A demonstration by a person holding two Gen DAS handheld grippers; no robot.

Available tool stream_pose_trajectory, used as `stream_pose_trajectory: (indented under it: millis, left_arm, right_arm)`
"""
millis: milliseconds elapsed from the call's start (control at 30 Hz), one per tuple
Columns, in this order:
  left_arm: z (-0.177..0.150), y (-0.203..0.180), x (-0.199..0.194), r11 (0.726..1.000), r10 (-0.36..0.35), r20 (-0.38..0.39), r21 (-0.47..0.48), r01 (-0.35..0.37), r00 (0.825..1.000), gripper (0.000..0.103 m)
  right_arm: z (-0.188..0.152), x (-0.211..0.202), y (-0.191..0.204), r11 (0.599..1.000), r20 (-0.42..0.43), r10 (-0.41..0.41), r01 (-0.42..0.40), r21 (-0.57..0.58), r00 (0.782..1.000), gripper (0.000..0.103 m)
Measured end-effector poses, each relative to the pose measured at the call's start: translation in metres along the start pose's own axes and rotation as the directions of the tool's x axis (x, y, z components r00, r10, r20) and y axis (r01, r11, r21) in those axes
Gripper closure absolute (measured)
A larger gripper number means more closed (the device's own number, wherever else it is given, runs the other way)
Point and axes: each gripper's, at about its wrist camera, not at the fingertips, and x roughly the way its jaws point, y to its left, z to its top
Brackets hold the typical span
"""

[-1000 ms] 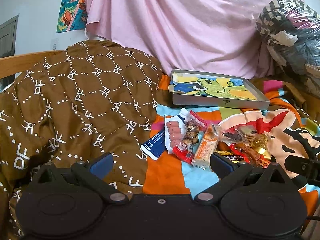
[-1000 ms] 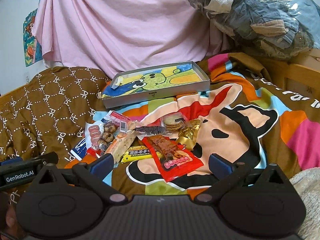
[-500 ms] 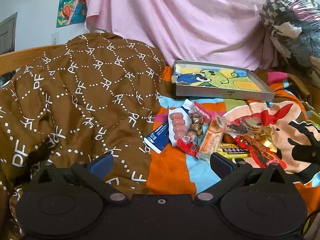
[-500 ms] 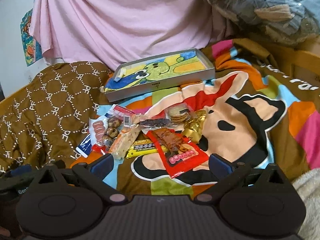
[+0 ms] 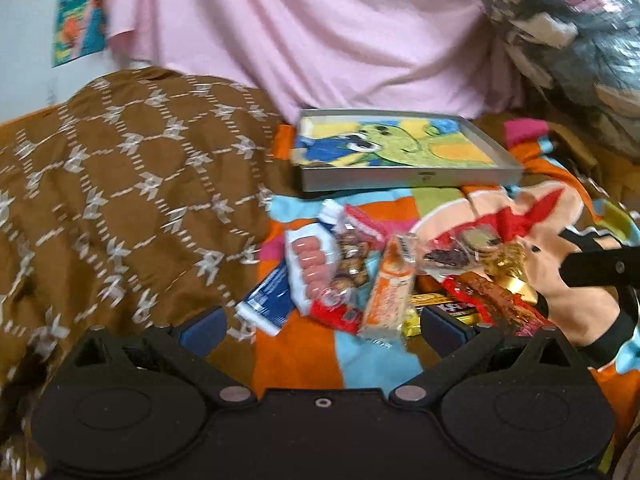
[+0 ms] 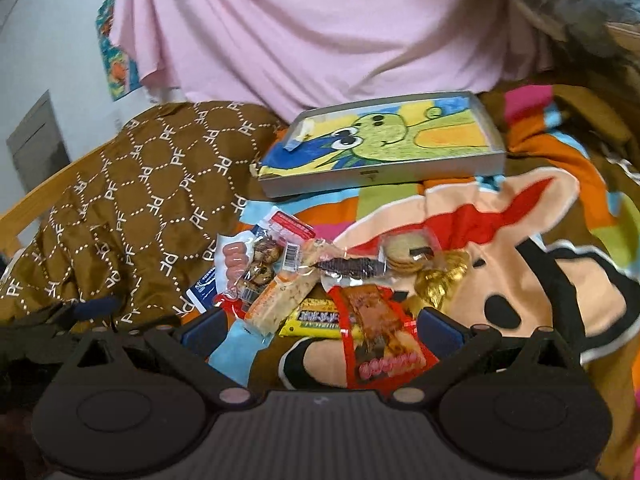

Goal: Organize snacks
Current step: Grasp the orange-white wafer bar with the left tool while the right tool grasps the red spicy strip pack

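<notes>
A pile of snack packets lies on a colourful cartoon blanket: a sausage pack [image 5: 311, 265] [image 6: 233, 260], an orange bar [image 5: 390, 294] [image 6: 282, 300], a yellow bar [image 6: 314, 320], a red packet [image 6: 380, 340] [image 5: 500, 304], biscuits [image 6: 404, 254] and gold-wrapped sweets [image 6: 440, 280]. Behind them rests a shallow grey tray [image 5: 404, 178] [image 6: 380, 176] with a green cartoon picture inside. My left gripper [image 5: 322, 326] is open just short of the pile's left side. My right gripper [image 6: 320, 326] is open, its fingers either side of the red packet and yellow bar, holding nothing.
A brown patterned quilt [image 5: 120, 200] [image 6: 132, 200] is heaped at the left. A pink sheet [image 5: 320, 32] hangs behind the tray. Plastic-wrapped bundles [image 5: 572, 32] are stacked at the back right. The right gripper's body [image 5: 600, 268] shows at the left view's right edge.
Both grippers have moved forward toward the snack pile, which now looks larger and closer. The right gripper's fingers now frame the red packet. Both stay open.
</notes>
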Motion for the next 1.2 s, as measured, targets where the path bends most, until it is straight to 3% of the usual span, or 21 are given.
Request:
stream_pose_trajectory:
  millis: [100, 267, 333, 433, 600, 733, 967, 1200]
  left_arm:
    - [0.01, -0.005, 0.015, 0.997, -0.064, -0.011, 0.033, 0.065, 0.998, 0.001]
    - [0.023, -0.01, 0.043, 0.986, -0.161, -0.016, 0.036, 0.161, 0.987, 0.001]
    - [0.027, -0.013, 0.054, 0.98, -0.189, -0.028, 0.059, 0.19, 0.982, 0.001]
    - [0.032, -0.018, 0.066, 0.967, -0.229, -0.058, 0.101, 0.234, 0.972, 0.001]
    - [0.036, -0.022, 0.088, 0.935, -0.316, -0.136, 0.126, 0.333, 0.939, 0.002]
    - [0.035, -0.024, 0.101, 0.915, -0.357, -0.185, 0.131, 0.383, 0.916, 0.003]
    - [0.035, -0.023, 0.128, 0.903, -0.403, -0.271, 0.035, 0.428, 0.874, 0.004]
    - [0.041, -0.016, 0.148, 0.9, -0.422, -0.351, -0.051, 0.433, 0.836, 0.018]
  right_arm:
    - [0.009, 0.011, -0.008, 0.998, -0.033, 0.04, -0.041, -0.048, 0.999, 0.0]
    - [0.018, 0.025, -0.019, 0.995, -0.044, 0.025, -0.029, -0.098, 0.999, 0.0]
    - [0.02, 0.033, -0.019, 0.985, -0.054, 0.038, -0.046, -0.167, 0.998, 0.0]
    - [0.021, 0.045, -0.013, 0.95, -0.06, 0.043, -0.059, -0.307, 0.997, 0.0]
    - [0.013, 0.067, 0.001, 0.853, -0.1, 0.032, -0.079, -0.516, 0.995, 0.0]
    - [0.011, 0.08, -0.009, 0.884, -0.179, 0.072, -0.146, -0.443, 0.981, 0.0]
    - [0.009, 0.103, -0.033, 0.934, -0.285, 0.127, -0.212, -0.289, 0.95, 0.0]
    - [0.006, 0.121, -0.044, 0.951, -0.333, 0.147, -0.226, -0.212, 0.931, 0.004]
